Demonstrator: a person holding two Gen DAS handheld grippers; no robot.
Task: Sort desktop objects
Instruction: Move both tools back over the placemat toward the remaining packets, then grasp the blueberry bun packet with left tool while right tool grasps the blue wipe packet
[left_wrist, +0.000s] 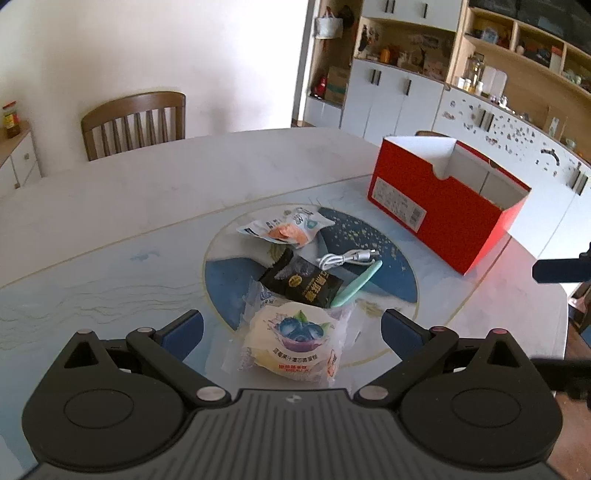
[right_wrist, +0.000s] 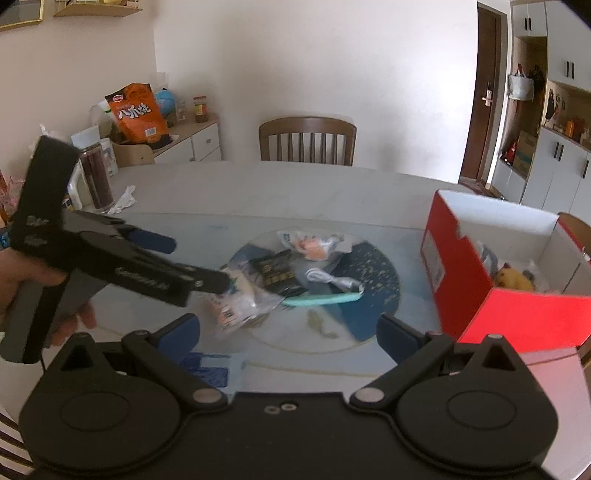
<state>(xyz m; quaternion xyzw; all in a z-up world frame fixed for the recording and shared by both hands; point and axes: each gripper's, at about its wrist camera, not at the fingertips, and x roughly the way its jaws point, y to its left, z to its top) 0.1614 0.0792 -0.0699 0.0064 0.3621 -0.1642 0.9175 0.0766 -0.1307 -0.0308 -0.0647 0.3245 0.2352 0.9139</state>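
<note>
The left tongs gape wide around the blueberry cake packet on the surface; beyond lie the black sachet and white cable. Only the right view shows inside the red box. The right tongs gape empty.

wooden chair — behind the table | orange snack bag — on the side cabinet | dark jar and crumpled tissue on table | wall shelves — full of small things
</note>
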